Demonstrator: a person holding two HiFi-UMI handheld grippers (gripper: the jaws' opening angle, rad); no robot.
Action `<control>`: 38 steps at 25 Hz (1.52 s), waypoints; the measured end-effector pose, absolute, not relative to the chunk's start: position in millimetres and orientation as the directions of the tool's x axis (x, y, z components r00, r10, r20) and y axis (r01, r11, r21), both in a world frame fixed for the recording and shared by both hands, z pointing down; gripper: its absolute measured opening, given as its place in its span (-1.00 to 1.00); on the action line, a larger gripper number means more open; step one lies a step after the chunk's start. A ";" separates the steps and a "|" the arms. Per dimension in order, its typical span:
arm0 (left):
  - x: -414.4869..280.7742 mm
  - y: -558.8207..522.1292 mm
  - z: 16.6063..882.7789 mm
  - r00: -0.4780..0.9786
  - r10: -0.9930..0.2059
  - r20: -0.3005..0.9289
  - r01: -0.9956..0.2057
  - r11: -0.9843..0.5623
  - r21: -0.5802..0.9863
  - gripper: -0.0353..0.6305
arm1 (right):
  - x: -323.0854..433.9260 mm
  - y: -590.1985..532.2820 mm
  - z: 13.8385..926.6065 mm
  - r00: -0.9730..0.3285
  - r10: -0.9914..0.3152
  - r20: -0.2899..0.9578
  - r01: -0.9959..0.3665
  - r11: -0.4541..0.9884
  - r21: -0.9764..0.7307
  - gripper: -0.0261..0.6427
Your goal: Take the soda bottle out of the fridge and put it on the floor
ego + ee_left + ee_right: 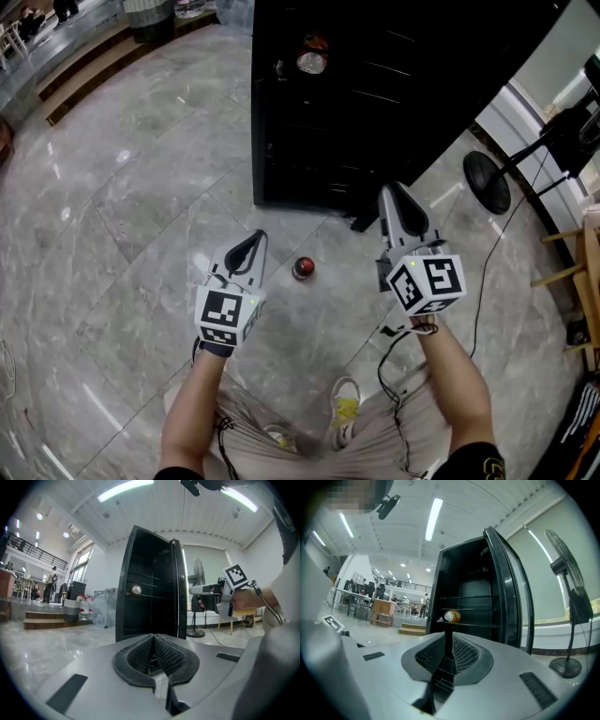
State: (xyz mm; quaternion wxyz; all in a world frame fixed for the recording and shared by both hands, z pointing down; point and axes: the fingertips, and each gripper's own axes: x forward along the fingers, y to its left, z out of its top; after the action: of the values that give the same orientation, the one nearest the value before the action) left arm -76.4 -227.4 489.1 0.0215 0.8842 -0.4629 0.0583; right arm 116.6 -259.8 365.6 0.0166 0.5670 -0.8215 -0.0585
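The soda bottle [303,267] stands upright on the grey marble floor [141,216]. From above it shows mainly as a red cap on a dark body. It sits just in front of the open black fridge [375,94] and between the two claws, touched by neither. The left claw [258,238] hangs to the bottle's left, well above the floor. In its own view the ribbed pads [140,656] meet at the tips with nothing between them. The right claw [395,192] is on the bottle's right, with its tips over the fridge's lower front corner. It is held about level and faces into the cabinet. Its jaws are narrow, drawn in to a thin slit that holds nothing. Inside the fridge a rounded orange-and-white container [452,616] lies on its side on a wire shelf [473,624], and the other shelves look bare. The fridge door [511,588] stands swung out to the right. Beyond the door is a pedestal fan [569,597] with its round base on the floor, and a black cable [487,272] trails past it. The person's shoe [345,403] is below the bottle.
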 end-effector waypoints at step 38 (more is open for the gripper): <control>-72.8 -218.7 488.0 0.560 -0.820 0.122 -0.824 -0.566 -0.019 -0.84 | 106.1 -263.4 383.0 -0.366 -0.930 0.028 -0.924 0.367 0.104 -0.93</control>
State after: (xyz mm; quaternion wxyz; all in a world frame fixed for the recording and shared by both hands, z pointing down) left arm -72.8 -218.7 488.0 0.0200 0.8828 -0.4656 0.0585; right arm 106.1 -263.4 383.0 0.0407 0.5613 -0.8258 -0.0353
